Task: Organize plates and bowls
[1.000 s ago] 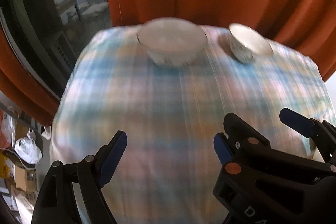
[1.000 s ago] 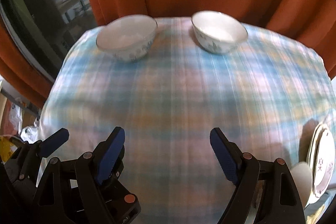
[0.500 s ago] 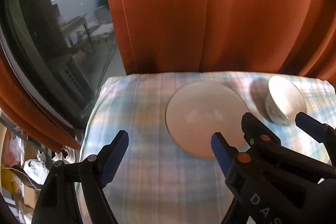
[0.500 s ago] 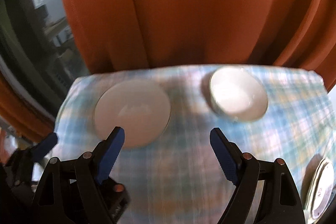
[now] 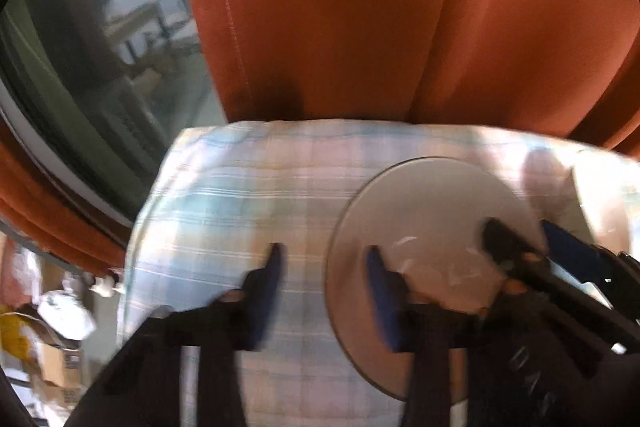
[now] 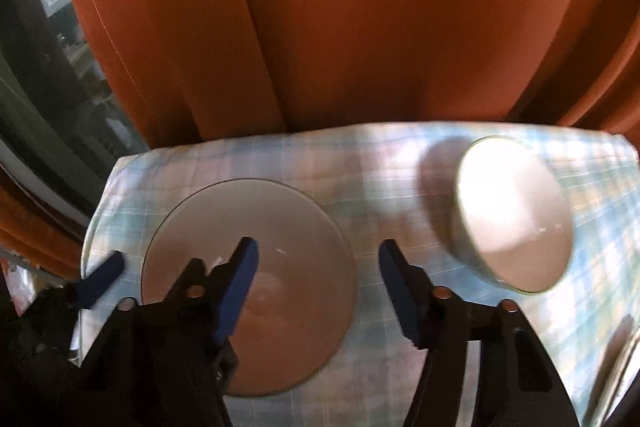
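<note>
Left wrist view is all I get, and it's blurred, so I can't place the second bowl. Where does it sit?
Observer: The smaller bowl stands to the right of the large bowl, with checked tablecloth showing between them; they do not touch.
Operator: Is the right gripper holding anything?
Observer: No. The right gripper is open and empty, with one of its fingers over the large bowl and the other over the cloth between the bowls.

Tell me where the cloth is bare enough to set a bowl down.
Bare cloth lies between the big bowl and the small bowl, and behind the big bowl up to the curtain. It is crowded at the big bowl, where both open grippers meet.
</note>
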